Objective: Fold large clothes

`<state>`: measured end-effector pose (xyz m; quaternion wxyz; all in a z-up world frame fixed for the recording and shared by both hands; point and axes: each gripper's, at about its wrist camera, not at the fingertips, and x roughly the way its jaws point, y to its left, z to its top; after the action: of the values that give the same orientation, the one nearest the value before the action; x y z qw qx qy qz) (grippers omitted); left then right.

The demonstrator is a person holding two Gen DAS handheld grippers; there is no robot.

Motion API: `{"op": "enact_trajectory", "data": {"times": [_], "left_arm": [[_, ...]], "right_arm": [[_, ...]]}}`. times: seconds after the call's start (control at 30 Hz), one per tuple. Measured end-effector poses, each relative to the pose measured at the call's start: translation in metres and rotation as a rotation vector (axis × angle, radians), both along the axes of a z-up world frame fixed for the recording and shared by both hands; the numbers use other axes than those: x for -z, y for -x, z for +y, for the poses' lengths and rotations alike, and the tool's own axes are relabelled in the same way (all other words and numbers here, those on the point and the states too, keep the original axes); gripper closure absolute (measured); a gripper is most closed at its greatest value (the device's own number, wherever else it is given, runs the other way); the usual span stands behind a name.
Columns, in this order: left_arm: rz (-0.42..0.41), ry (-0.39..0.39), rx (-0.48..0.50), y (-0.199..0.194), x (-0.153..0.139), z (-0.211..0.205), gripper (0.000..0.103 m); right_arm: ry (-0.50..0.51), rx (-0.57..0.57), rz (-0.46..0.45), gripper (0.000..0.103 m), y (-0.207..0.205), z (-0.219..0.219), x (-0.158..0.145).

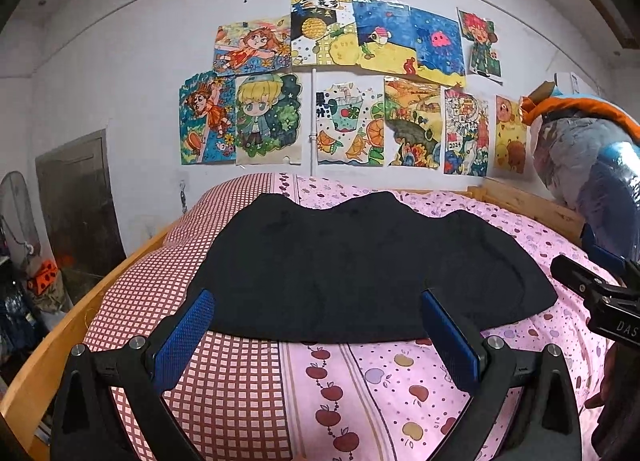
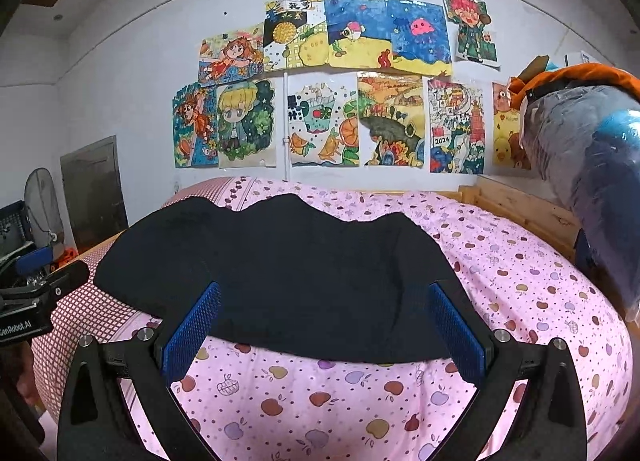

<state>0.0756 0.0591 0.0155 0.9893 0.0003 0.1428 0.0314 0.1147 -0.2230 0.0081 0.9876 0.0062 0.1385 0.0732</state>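
Both tools hover above the near edge of the bed (image 1: 60, 337), side by side, likely lined up to take the garment's near hem at two spots for a fold away from the person. Left gripper (image 1: 318, 325): fingers wide apart, nothing between them. Right gripper (image 2: 324, 321): same, spread and empty.

Black garment (image 1: 360, 261) lies spread flat across the middle of the bed, on the pink apple-print sheet (image 2: 360, 401), its left part over the red checked cover (image 1: 232, 381). Far edge is wavy and bunched; near hem fairly straight. Dark, matte, few visible creases; type of garment unclear. Looks unfolded or barely folded.
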Motion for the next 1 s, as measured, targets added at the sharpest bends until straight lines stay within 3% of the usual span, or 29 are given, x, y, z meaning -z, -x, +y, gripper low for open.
{"op": "enact_trajectory", "data": {"times": [1.0], "left_arm": [[0.014, -0.012, 0.005, 0.002, 0.01, -0.004, 0.0]], "right_arm": [[0.011, -0.031, 0.036, 0.002, -0.003, 0.003, 0.006]]}}
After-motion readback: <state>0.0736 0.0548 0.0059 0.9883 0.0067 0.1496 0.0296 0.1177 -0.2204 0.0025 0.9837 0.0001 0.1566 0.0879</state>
